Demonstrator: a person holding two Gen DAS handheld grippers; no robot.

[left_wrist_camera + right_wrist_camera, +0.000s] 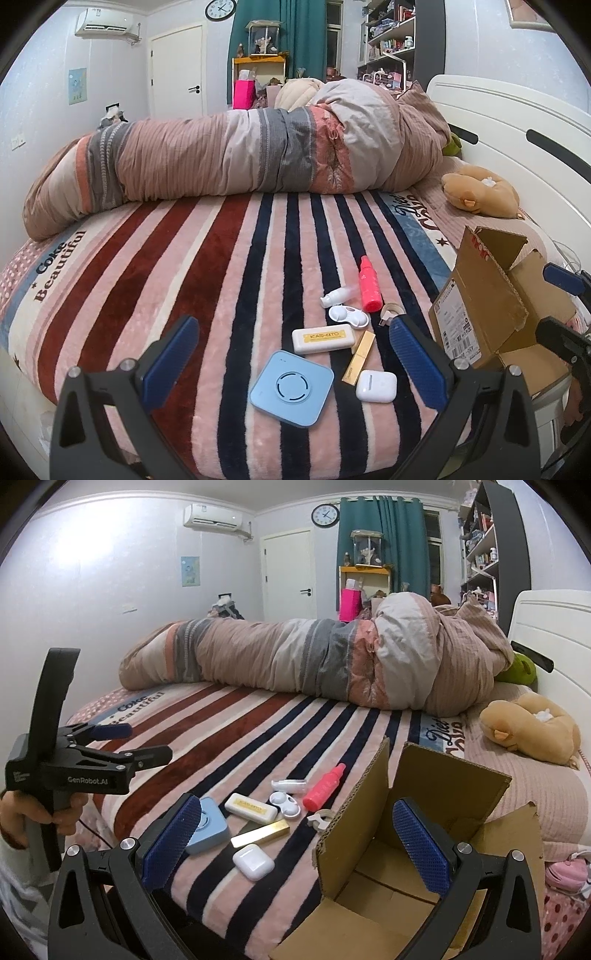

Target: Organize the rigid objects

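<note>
Your open box (413, 849) fills the lower right of the right view, still bare inside; both the left gripper (295, 354) and the right gripper (295, 842) hang with jaws wide, holding nothing. Start with the blue square (291, 387), low centre in the left view: come straight down and pinch its flat sides. The pink bottle (368, 285) lies above it, long axis up-frame, cap away from you.
</note>
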